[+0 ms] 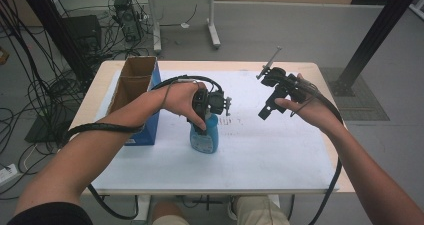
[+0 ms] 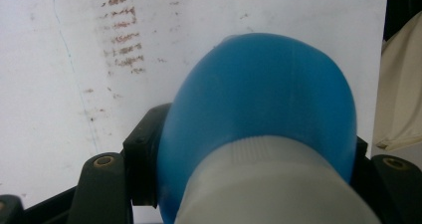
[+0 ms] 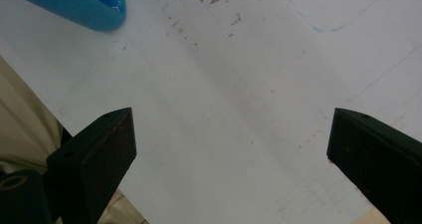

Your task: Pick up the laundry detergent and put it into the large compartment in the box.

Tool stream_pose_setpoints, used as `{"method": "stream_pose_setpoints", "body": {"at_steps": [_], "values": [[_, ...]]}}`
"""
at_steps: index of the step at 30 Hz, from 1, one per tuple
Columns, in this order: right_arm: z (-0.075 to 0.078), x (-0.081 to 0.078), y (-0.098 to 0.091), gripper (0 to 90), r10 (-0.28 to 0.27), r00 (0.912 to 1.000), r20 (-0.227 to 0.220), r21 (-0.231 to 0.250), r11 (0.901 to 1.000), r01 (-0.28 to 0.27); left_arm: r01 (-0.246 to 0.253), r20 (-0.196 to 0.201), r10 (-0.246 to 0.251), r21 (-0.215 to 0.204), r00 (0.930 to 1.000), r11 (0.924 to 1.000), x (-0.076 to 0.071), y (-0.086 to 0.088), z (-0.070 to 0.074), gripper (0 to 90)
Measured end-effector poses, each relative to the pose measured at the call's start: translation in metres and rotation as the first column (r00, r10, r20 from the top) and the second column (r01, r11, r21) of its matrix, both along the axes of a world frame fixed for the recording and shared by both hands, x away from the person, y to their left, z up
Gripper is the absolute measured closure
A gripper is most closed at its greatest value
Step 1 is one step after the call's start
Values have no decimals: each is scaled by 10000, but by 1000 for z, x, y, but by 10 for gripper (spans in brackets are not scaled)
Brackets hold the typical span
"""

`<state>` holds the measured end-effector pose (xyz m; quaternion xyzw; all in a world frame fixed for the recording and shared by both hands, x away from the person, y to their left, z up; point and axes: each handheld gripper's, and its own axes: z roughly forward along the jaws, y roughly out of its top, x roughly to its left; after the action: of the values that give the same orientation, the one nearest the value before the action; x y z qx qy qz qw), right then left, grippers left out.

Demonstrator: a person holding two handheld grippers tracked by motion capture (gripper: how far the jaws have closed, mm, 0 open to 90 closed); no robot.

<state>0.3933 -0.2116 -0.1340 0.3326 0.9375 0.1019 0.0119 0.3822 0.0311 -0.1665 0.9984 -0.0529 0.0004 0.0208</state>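
High view: left gripper clamped from above on the upright blue bottle at table centre; label print unreadable. Cardboard box at nine o'clock. Left gripper view: jaws pressed on the bottle's sides. Right gripper view: right gripper jaws wide apart, holding nothing; bottle at eleven o'clock.

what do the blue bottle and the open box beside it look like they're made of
Blue bottle: likely plastic, smooth, slightly translucent blue body, with a ribbed whitish cap.
Box: looks like cardboard, with matte brown inner walls and flaps; its outer side is blue, perhaps printed.
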Motion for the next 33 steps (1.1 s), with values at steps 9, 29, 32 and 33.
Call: {"method": "stream_pose_setpoints", "body": {"at_steps": [9, 29, 32, 33], "values": [[2, 0, 1, 52, -74, 10000, 0, -34, 10000, 74, -31, 7, 32, -91, 10000, 10000, -1, 2, 0, 358], [1, 0, 1, 52, -37, 10000, 22, -41, 10000, 37, -29, 24, 29, -111, 10000, 9999, -1, 2, 0, 362], [1, 0, 1, 52, 2, 10000, 35, -33, 10000, -2, -39, 27, 39, -107, 10000, 9999, -1, 3, 0, 362], [1, -1, 1, 52, -9, 10000, 45, -19, 10000, 9, -40, 27, 40, -102, 10000, 9999, -1, 2, 0, 362]]}}
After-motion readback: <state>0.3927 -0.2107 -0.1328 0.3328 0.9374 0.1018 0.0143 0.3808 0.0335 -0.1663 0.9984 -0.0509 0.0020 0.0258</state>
